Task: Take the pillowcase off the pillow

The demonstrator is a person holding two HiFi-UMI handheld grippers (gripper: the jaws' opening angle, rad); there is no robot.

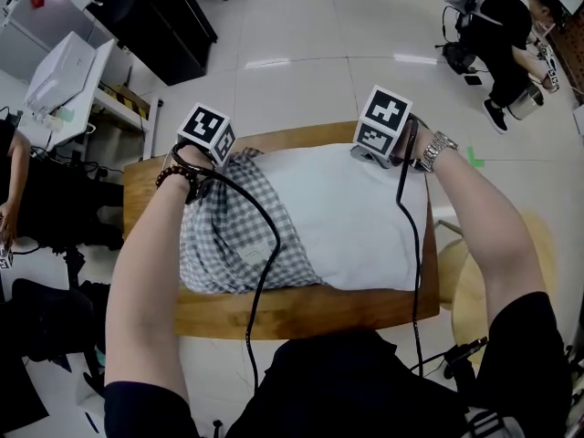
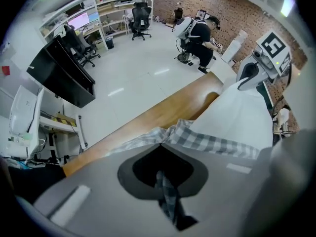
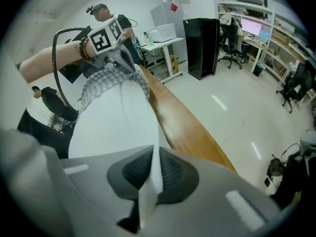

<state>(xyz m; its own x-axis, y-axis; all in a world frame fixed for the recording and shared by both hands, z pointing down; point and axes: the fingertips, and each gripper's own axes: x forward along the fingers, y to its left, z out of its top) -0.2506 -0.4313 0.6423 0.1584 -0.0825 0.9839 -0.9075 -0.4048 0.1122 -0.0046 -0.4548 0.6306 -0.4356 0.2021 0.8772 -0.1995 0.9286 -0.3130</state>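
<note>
A white pillow (image 1: pixel 351 217) lies on the wooden table (image 1: pixel 301 308), its right part bare. The grey-and-white checked pillowcase (image 1: pixel 228 240) still wraps its left part. My left gripper (image 1: pixel 219 158) stands at the far edge of the pillowcase and is shut on a fold of the checked cloth (image 2: pixel 168 201). My right gripper (image 1: pixel 379 158) is at the pillow's far right corner, shut on a pinch of the white pillow fabric (image 3: pixel 150 181). In the right gripper view the pillowcase (image 3: pixel 111 80) bunches under the left gripper (image 3: pixel 116 58).
The table's far edge (image 2: pixel 163 112) runs just beyond both grippers, with bare floor past it. A wooden stool (image 1: pixel 474 281) stands at the table's right. A black cabinet (image 1: pixel 151 16) and a white desk (image 1: pixel 64 76) stand at the far left; a person (image 1: pixel 502 26) sits at the far right.
</note>
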